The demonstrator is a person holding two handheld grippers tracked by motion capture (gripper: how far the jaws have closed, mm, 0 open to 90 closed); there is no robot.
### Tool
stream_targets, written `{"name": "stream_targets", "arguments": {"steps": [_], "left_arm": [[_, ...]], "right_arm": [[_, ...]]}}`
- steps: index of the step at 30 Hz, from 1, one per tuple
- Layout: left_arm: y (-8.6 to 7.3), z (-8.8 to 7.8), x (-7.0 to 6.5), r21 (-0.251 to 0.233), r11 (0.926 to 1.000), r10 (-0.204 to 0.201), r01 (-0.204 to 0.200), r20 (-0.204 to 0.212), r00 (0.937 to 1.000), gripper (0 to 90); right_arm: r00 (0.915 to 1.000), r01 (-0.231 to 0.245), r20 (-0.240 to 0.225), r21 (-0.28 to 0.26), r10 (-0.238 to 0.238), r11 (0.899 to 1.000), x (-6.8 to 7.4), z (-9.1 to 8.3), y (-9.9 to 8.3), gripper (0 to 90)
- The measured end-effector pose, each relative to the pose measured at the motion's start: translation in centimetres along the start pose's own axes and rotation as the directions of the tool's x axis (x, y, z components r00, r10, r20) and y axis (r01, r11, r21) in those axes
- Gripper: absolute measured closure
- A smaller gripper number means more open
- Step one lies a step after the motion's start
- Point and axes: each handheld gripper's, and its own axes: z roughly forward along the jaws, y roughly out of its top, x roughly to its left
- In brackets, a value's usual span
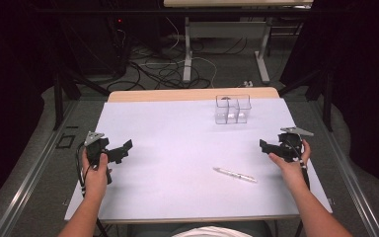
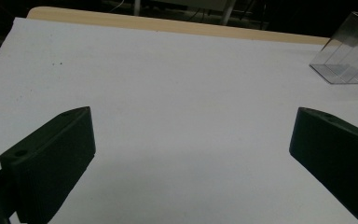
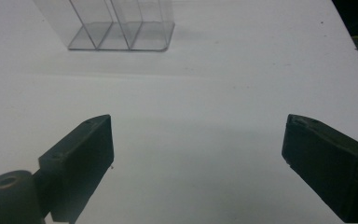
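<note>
White sheeting covers the table [image 1: 177, 148]. High view: a pen [image 1: 235, 174] lies near the front edge, closest to the right gripper [image 1: 266, 146]; a clear divided box [image 1: 232, 109] stands well beyond it. Both gripper views show the box [image 3: 116, 28] but not the pen, and its top is cut off in each. Left gripper [image 2: 191, 154] and right gripper [image 3: 198, 158]: jaws spread wide, holding nothing, above bare sheet.

the left claw [image 2: 191, 154] stands wide apart over the bare white counter [image 2: 168, 93], nothing between its jaws, with a clear box [image 2: 349, 56] near the counter's far edge.
</note>
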Motion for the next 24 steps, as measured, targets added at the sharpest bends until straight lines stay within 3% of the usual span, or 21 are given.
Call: {"name": "stream_targets", "arguments": {"steps": [5,10,20,24], "left_arm": [[-0.2,0.2,-0.5,0.02,0.9998,0.007,-0.007,0.011,0.9999,0.0],[-0.3,-0.1,-0.6,0.029,0.9994,0.019,-0.02,0.018,0.9997,0.0],[-0.5,-0.4,-0.4,0.028,0.9995,0.013,-0.014,0.006,0.9999,0.0],[-0.5,-0.5,-0.4,0.031,0.9994,0.014,-0.014,0.006,0.9999,0.0]], "right_arm": [[0.9994,0.036,0.001,-0.029,-0.036,0.999,0.8,0.2,0.7,9.4],[0.9981,0.051,-0.034,-0.042,-0.052,0.998,1.3,0.2,1.7,15.4],[0.9906,0.12,-0.062,-0.027,-0.121,0.992,2.6,1.1,4.2,22.1],[0.9887,0.125,-0.078,-0.047,-0.128,0.991,2.9,1.5,4.5,25.8]]}}
